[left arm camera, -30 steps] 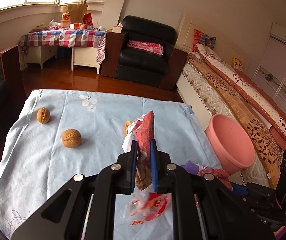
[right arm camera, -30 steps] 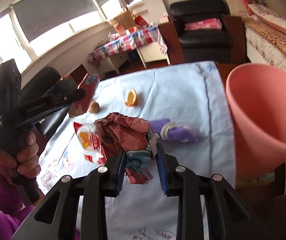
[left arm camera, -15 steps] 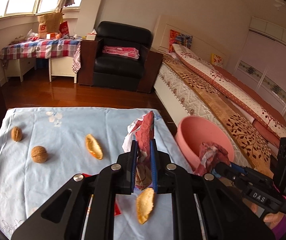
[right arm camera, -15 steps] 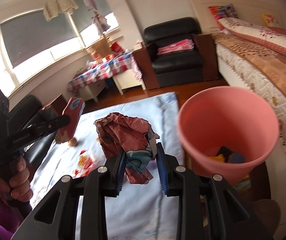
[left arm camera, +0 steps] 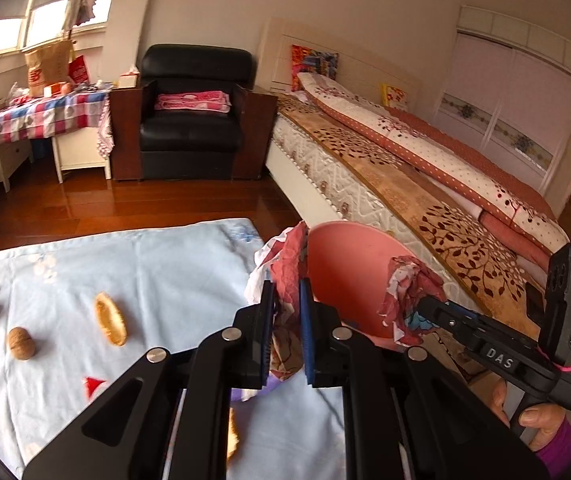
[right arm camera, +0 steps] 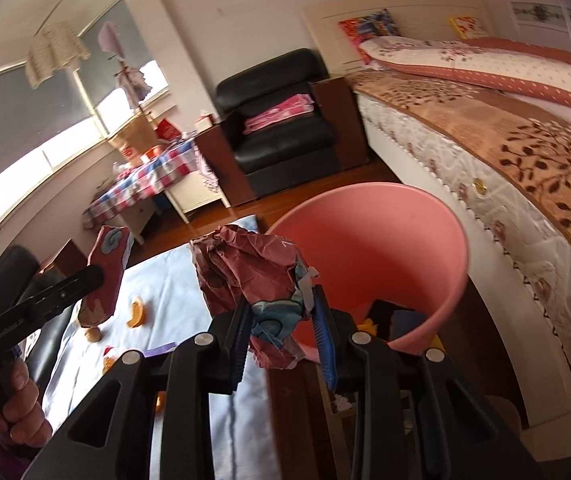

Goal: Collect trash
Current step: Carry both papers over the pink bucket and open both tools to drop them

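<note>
My left gripper is shut on a flat red-and-white wrapper that stands upright between its blue pads, at the table's right edge beside the pink bin. In the right wrist view my right gripper is shut on a crumpled dark-red wrapper, just left of the pink bin's rim. Dark and yellow scraps lie at the bin's bottom. The right gripper and its crumpled wrapper also show in the left wrist view, in front of the bin. The left gripper appears at the left of the right wrist view.
Two walnuts, an orange peel and a red-and-white packet lie on the light-blue tablecloth. A bed runs along the right behind the bin. A black armchair stands across the wooden floor.
Both grippers have carried their wrappers to the right, from over the tablecloth to the pink bin. The bin now fills the middle of both views. Both grips are unchanged.
</note>
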Demonstrator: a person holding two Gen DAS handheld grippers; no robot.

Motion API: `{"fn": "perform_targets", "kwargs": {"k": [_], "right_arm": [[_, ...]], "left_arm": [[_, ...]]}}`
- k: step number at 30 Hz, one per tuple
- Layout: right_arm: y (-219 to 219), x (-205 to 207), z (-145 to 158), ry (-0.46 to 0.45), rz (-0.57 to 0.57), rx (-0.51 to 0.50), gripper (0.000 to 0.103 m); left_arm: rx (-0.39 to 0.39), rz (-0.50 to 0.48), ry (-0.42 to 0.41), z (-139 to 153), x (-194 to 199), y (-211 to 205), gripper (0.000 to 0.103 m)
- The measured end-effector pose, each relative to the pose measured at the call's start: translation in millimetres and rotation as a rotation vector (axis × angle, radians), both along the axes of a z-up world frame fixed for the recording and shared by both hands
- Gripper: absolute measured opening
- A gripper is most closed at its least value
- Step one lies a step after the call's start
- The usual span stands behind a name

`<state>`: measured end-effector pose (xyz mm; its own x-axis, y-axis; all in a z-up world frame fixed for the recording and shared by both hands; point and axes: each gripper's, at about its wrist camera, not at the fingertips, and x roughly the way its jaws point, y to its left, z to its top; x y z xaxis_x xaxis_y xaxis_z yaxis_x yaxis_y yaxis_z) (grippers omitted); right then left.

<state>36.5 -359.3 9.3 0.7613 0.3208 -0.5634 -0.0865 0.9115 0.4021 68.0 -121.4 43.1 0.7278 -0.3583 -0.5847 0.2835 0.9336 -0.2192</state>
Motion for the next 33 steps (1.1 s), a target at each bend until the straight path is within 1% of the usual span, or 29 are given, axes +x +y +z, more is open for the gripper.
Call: {"fn": "perform_targets", "kwargs": {"k": [8,11,20,29,31,33], "right_arm": [[-24,9,-13,0.022,-0.071,0.015,0.029],[-30,12,-17,0.029,-0.094,0.019,0.029],[-48,17,-27,0.041,-0.150,0.037,0.029],[-60,21,-36,0.058,-0.174,0.054,0.029],[-61,22,-38,0.060,-0.174,0.053,0.030],[-61,24,-38,0.061,-0.173,0.054,0.030]], "left_arm": [[0.017,-0.077,0.001,-8,13,-40,0.012],[0.021,-0.104,0.021,-16,21,-57,0.012],[0.062,-0.159,0.043,-36,37,-96,0.012],[0.091,-0.184,0.094,-57,50,-113,0.012],[0.103,-0.188,0.097,-61,51,-116,0.016],[0.103,-0.185,0.103,-63,52,-116,0.034]]}}
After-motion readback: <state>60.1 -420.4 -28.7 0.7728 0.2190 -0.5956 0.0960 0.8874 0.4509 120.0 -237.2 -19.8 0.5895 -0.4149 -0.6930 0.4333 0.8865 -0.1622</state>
